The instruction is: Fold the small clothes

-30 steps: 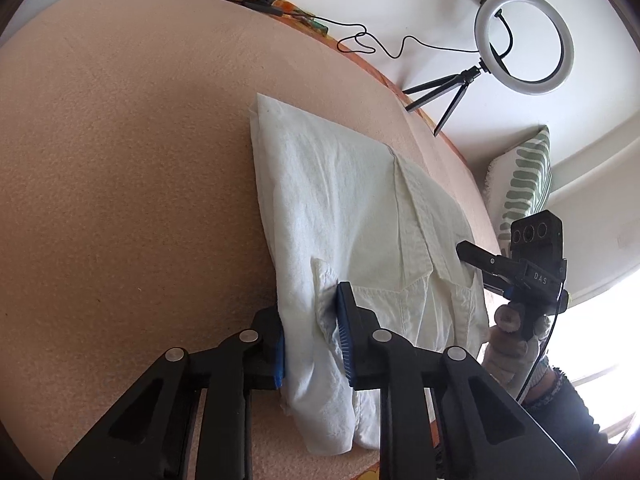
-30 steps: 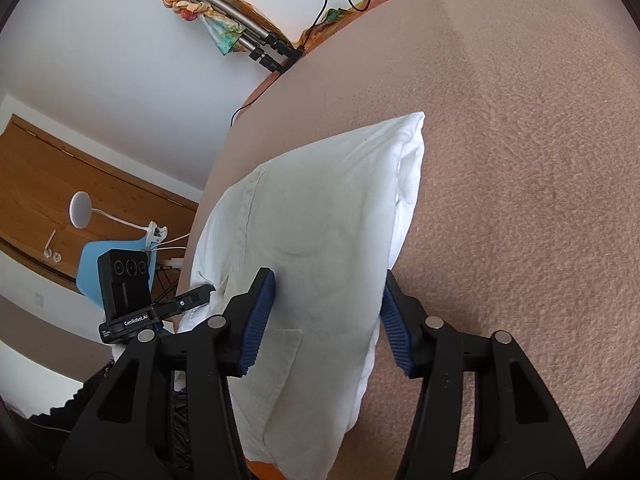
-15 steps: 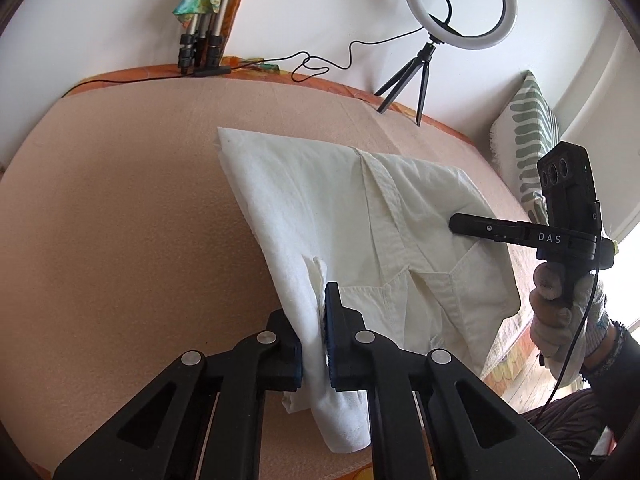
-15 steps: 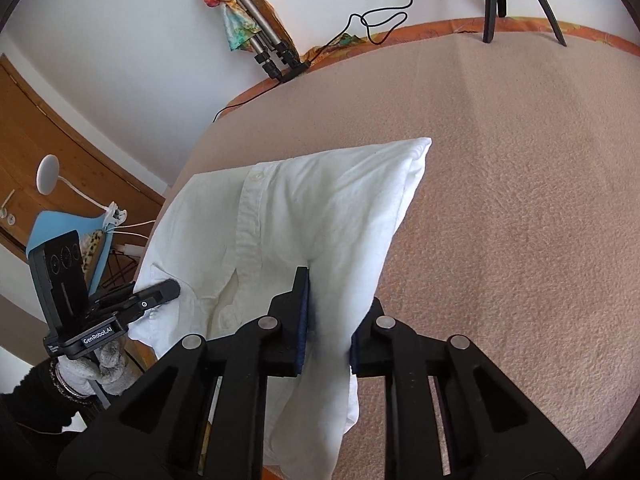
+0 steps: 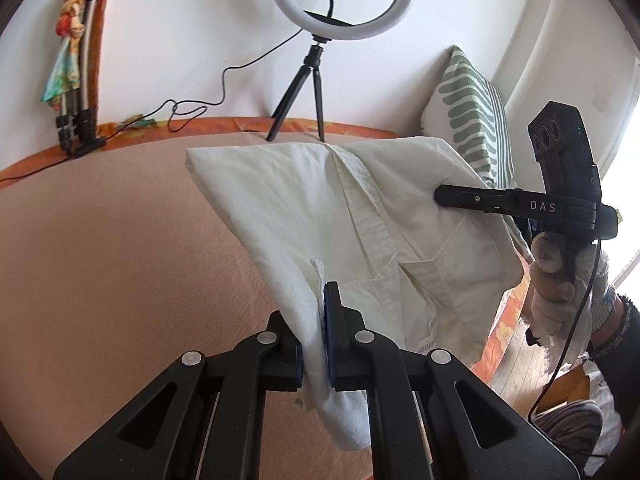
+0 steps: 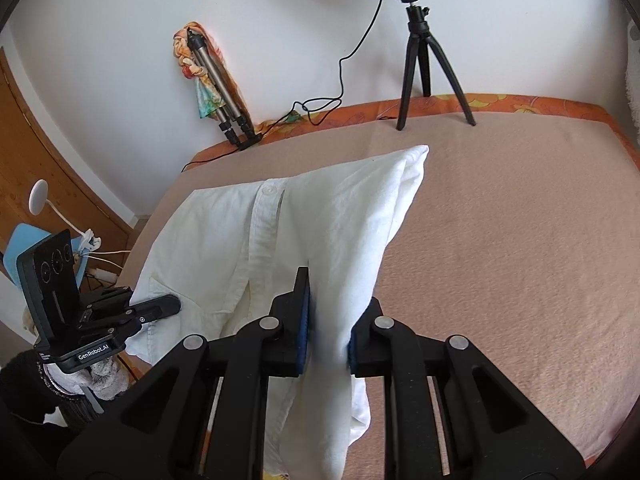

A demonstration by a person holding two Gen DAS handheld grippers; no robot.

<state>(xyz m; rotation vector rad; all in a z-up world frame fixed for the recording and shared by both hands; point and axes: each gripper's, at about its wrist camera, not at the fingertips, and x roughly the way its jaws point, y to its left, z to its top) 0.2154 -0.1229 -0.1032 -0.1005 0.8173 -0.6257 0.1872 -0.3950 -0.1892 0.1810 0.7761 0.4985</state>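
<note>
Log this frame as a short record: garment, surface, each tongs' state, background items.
garment: white shirt, partly folded, near edge lifted, far part lying on the blanket
surface: peach blanket
left tongs: shut on the shirt's near edge
right tongs: shut on a bunched fold of the shirt
background: ring light on tripod, striped pillow, folded tripod against the wall

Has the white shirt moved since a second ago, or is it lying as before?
Yes. The shirt, flat a second ago, has its near end lifted off the bed, towards the ring light, pinched by both grippers.
</note>
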